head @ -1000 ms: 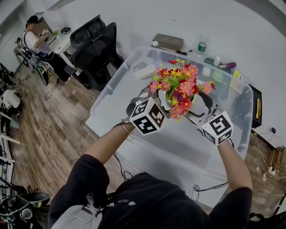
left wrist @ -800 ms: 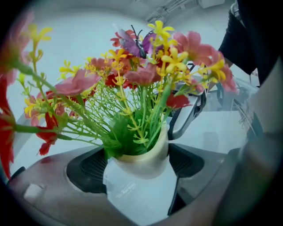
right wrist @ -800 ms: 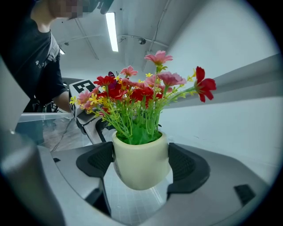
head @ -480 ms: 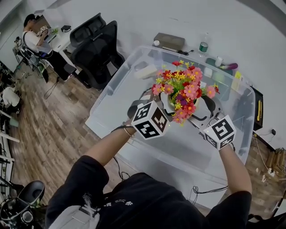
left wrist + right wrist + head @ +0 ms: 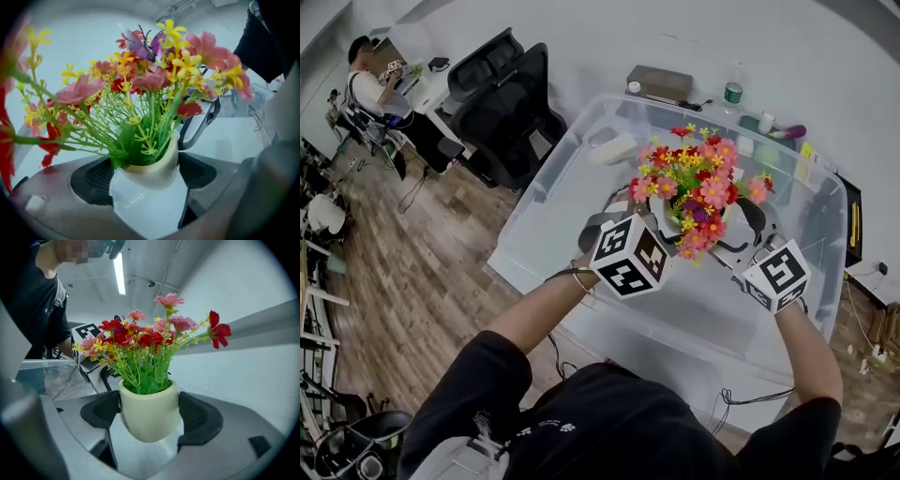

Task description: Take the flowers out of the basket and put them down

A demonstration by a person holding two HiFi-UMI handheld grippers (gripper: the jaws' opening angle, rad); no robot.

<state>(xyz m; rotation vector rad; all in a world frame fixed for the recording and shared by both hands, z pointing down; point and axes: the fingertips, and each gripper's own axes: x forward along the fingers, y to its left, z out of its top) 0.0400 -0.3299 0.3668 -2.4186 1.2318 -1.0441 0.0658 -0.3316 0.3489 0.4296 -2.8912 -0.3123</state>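
Observation:
A cream pot [image 5: 666, 216] of pink, red and yellow artificial flowers [image 5: 698, 183] hangs in the air over a large clear plastic bin [image 5: 530, 220]. My left gripper [image 5: 654, 217] is shut on the pot's left side and my right gripper [image 5: 724, 232] is shut on its right side. In the left gripper view the pot [image 5: 150, 180] sits tight between the black pads [image 5: 96, 176], with a white label facing the camera. The right gripper view shows the pot [image 5: 150, 416] pinched between both pads [image 5: 199, 416], upright, its bottom free of any surface.
The bin stands on a white table [image 5: 609, 342]. Beyond it lie a flat box [image 5: 662, 82], a bottle [image 5: 732, 94] and small items. Black office chairs [image 5: 502, 103] stand at the left, and a seated person [image 5: 370, 80] is at the far left by a desk.
The pot and both grippers have shifted a little to the right in the head view. Both grips on the pot are unchanged.

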